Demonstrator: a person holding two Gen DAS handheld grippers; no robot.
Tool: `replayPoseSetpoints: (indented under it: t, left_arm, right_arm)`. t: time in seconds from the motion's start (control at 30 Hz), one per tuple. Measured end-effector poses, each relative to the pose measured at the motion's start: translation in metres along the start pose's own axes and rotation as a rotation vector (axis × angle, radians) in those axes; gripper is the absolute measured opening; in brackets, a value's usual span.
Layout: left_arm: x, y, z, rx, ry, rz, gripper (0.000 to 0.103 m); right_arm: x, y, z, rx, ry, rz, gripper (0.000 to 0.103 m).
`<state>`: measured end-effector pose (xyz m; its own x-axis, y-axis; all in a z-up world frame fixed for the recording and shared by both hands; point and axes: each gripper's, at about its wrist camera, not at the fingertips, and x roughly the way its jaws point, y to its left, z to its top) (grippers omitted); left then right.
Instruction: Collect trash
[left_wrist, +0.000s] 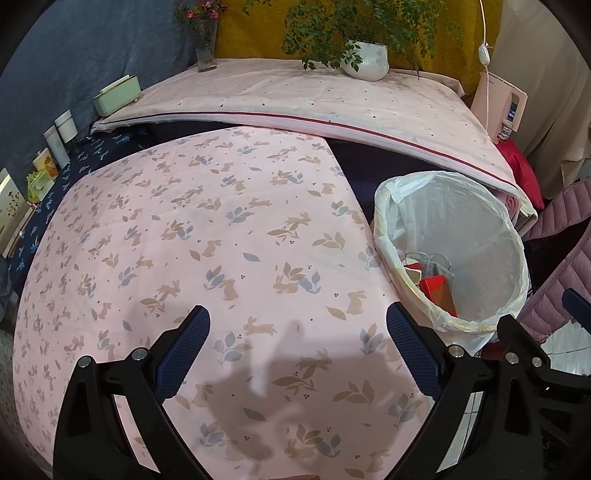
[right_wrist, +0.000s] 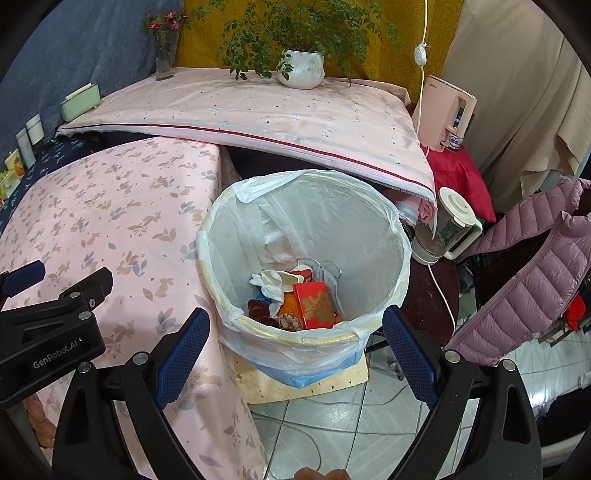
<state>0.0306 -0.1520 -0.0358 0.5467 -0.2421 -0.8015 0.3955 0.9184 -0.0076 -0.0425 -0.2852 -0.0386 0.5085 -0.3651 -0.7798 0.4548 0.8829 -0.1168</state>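
A round bin with a white plastic liner (right_wrist: 306, 206) stands on the floor beside the table; it also shows at the right of the left wrist view (left_wrist: 454, 206). Inside lie a red box (right_wrist: 316, 304), white crumpled paper (right_wrist: 271, 282) and other scraps. My right gripper (right_wrist: 295, 332) is open and empty, held above the bin's near rim. My left gripper (left_wrist: 297, 334) is open and empty over the pink rabbit-print tablecloth (left_wrist: 207, 229), left of the bin. The left gripper's body shows at the left of the right wrist view (right_wrist: 55, 317).
A second cloth-covered surface (left_wrist: 295, 103) lies behind with a potted plant (left_wrist: 365, 59) and a flower vase (left_wrist: 205, 40). Small boxes and jars (left_wrist: 62, 136) line the left edge. A kettle (right_wrist: 448, 225), a pink appliance (right_wrist: 448, 110), cables and a purple jacket (right_wrist: 528, 277) crowd the right.
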Motion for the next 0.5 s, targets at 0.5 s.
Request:
replayPoseSetpoints:
  t: [0.5]
  left_arm:
    - [-0.0015,-0.0009,-0.0039,0.002,0.002,-0.005,0.092]
  right_arm:
    - [0.0043,-0.0037,-0.0034,-0.001,0.004,-0.005,0.091]
